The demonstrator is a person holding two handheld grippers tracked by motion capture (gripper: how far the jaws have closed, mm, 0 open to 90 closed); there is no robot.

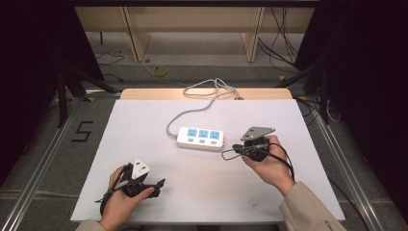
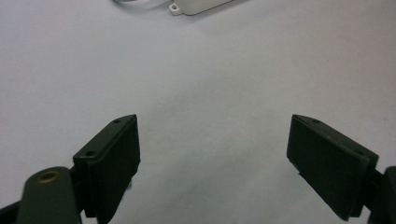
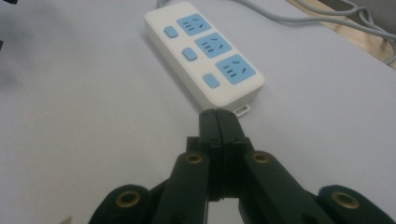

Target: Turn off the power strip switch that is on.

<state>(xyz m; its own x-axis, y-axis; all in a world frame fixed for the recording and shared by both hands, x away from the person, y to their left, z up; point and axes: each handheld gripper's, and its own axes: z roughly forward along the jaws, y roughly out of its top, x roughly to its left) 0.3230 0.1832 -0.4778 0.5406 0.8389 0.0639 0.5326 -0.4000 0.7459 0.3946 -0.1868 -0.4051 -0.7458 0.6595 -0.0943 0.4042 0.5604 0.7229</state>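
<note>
A white power strip (image 1: 200, 138) with three blue sockets and three blue switches lies mid-table; its grey cable (image 1: 192, 110) runs off the far edge. My right gripper (image 1: 226, 154) is shut with nothing held, its tips just short of the strip's near right end (image 3: 243, 93). In the right gripper view the jaws are pressed together (image 3: 218, 119). My left gripper (image 1: 161, 183) rests low at the front left, open and empty, pointing right. In the left gripper view its wide-apart tips (image 2: 215, 140) frame bare tabletop, with the strip's corner (image 2: 196, 5) far ahead.
The white table (image 1: 144, 125) has a wooden strip (image 1: 144, 93) along its far edge. Beyond it are the floor, loose cables (image 1: 284, 43) and wooden furniture legs (image 1: 134, 38). Dark stands flank both sides.
</note>
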